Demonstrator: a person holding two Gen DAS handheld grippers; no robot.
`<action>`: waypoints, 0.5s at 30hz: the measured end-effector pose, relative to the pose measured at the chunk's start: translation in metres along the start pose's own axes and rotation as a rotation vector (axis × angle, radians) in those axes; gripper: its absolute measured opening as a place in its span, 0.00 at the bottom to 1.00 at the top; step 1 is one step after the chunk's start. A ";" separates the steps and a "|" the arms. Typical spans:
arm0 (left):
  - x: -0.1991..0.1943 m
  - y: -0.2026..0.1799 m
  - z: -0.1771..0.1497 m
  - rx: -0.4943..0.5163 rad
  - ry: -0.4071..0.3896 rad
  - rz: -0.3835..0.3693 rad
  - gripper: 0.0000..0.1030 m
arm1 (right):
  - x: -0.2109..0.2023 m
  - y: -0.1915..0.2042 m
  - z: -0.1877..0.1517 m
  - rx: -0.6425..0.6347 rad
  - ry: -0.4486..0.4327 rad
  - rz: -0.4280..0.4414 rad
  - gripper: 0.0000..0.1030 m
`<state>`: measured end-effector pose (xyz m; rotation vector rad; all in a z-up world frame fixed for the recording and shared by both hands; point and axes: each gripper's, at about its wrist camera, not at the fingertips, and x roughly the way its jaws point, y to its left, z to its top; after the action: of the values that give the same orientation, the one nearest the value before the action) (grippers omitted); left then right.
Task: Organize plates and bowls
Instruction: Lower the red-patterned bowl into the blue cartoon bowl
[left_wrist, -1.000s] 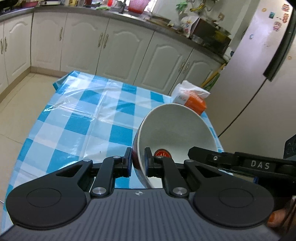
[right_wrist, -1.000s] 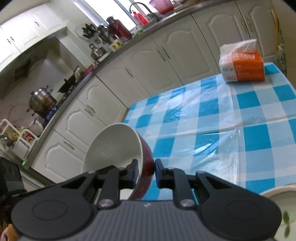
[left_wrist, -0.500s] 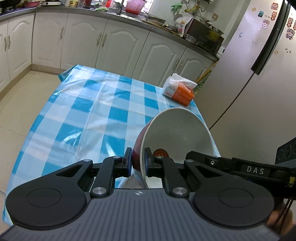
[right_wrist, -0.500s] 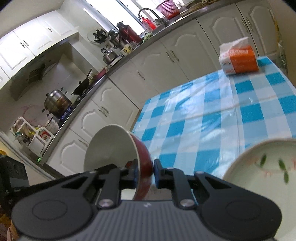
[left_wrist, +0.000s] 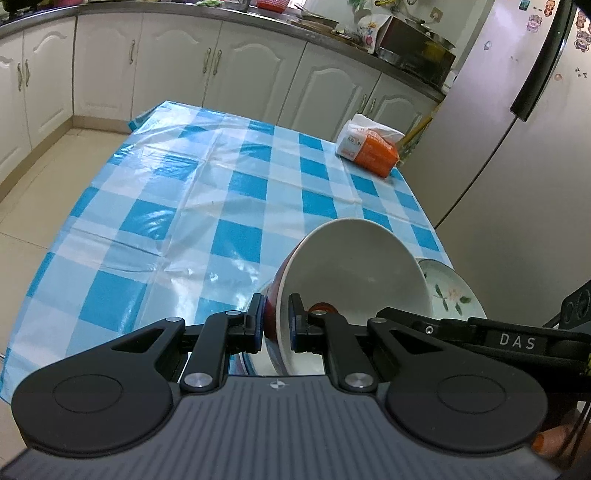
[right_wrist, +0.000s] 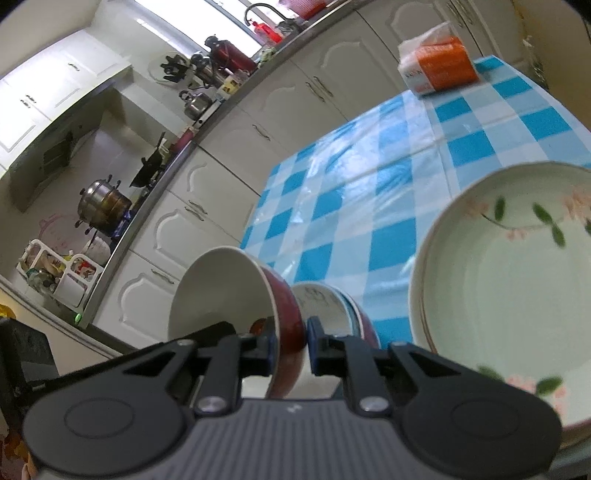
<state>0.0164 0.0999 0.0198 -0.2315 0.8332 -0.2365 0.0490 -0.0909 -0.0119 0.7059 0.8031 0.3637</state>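
Both grippers hold one bowl (left_wrist: 354, 273), red outside and white inside, tipped on edge with its opening toward me. My left gripper (left_wrist: 277, 321) is shut on its left rim. My right gripper (right_wrist: 291, 343) is shut on the right rim of the same bowl (right_wrist: 221, 291), and its finger (left_wrist: 461, 332) shows in the left wrist view. Just beyond and below sits a second bowl (right_wrist: 332, 302) with a blue and red outside. A pale plate (right_wrist: 498, 280) with pink flowers and green leaves lies to the right, also seen as the plate (left_wrist: 450, 295) behind the held bowl.
The blue and white checked tablecloth (left_wrist: 184, 221) covers the table. An orange and white tissue pack (left_wrist: 369, 151) lies at the far right corner. A fridge (left_wrist: 517, 147) stands close to the table's right side, and white cabinets (left_wrist: 147, 66) line the far wall.
Both grippers have drawn back toward the table's near edge and sunk a little, carrying the bowl. The flowered plate and the second bowl have come into view.
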 end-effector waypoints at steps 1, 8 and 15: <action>0.000 0.001 -0.002 0.004 0.000 0.000 0.09 | 0.000 -0.002 -0.001 0.006 0.000 -0.003 0.14; 0.003 -0.001 -0.006 0.026 0.002 0.003 0.09 | -0.003 -0.001 -0.004 0.005 -0.013 -0.036 0.14; 0.006 -0.001 -0.007 0.038 0.006 0.008 0.09 | 0.002 -0.003 -0.006 0.011 0.001 -0.050 0.14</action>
<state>0.0150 0.0969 0.0114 -0.1920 0.8342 -0.2457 0.0462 -0.0889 -0.0180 0.6951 0.8227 0.3148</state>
